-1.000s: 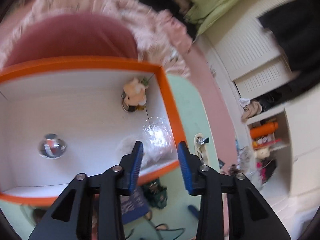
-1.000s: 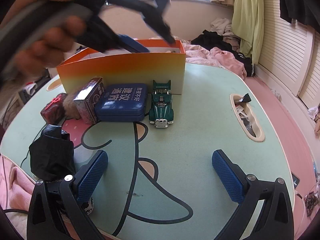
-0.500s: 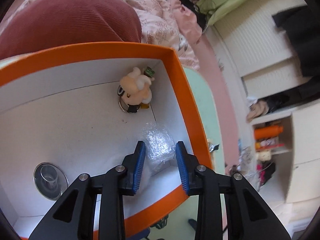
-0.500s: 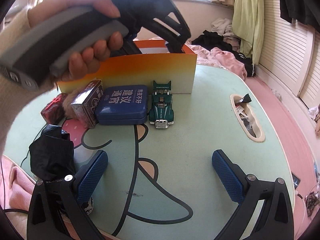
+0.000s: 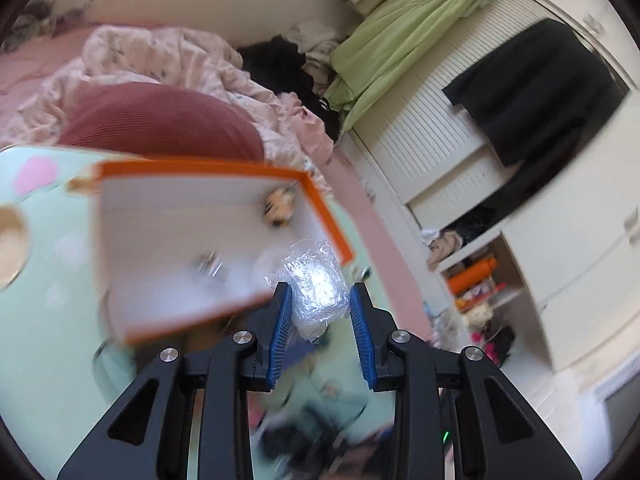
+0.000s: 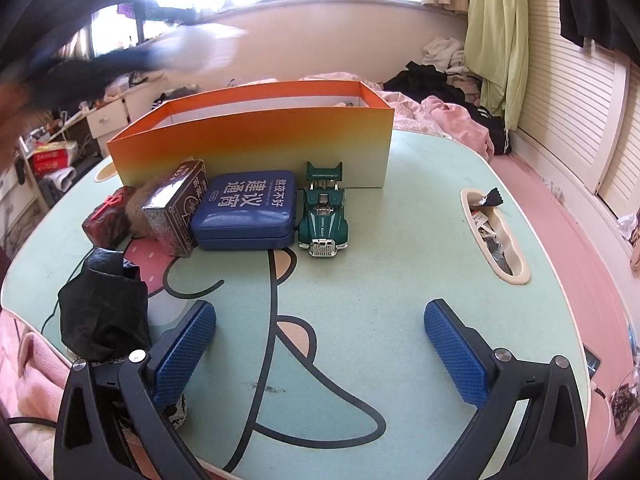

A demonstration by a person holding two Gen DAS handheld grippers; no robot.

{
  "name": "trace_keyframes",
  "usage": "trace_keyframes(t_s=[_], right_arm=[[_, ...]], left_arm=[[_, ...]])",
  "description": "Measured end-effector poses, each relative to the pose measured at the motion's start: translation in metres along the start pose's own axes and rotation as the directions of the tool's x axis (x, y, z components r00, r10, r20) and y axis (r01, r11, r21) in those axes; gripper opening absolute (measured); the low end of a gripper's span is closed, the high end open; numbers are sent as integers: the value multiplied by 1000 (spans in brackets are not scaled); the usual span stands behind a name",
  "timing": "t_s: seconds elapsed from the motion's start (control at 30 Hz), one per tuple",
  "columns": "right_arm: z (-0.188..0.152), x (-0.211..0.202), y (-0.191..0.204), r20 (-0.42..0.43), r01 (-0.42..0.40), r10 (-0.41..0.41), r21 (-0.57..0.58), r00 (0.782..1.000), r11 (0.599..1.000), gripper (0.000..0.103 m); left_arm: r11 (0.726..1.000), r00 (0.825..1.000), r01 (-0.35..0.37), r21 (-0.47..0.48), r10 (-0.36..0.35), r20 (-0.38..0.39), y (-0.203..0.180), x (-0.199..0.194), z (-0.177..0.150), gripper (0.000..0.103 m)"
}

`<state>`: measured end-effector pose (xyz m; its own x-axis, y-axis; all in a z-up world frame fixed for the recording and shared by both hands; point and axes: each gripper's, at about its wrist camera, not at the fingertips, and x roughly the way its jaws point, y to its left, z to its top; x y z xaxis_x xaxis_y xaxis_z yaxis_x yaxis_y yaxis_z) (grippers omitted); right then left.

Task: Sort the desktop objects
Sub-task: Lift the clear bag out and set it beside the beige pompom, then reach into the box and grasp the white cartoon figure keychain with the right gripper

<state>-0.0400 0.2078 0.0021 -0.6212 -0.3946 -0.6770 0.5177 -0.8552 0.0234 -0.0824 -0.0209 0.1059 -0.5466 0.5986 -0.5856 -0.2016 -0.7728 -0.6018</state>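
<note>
The crumpled clear plastic wrapper [image 5: 316, 280], a glossy, crinkled wad, had lain on the floor of the orange box [image 5: 320, 204] a moment earlier; now it was pinched between the blue pads of the left tool [image 5: 320, 320], lifted above the box's near right corner. The left tool's jaws had just been closing on it. The right tool [image 6: 320, 344] stayed spread wide over the tabletop [image 6: 400, 240], in front of the box.
</note>
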Motion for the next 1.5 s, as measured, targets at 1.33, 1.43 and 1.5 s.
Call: trace_keyframes(t_s=[1.33, 1.43, 1.5], right_arm=[[77, -41, -40, 104, -129, 117, 123, 988, 984, 80], [140, -21, -40, 40, -207, 204, 121, 978, 971, 28], [175, 12, -29, -65, -193, 198, 86, 978, 978, 27]], left_arm=[[777, 830, -558, 292, 525, 187, 16, 25, -149, 103], [777, 830, -557, 293, 525, 187, 16, 25, -149, 103], [777, 830, -558, 293, 525, 187, 16, 25, -149, 103]])
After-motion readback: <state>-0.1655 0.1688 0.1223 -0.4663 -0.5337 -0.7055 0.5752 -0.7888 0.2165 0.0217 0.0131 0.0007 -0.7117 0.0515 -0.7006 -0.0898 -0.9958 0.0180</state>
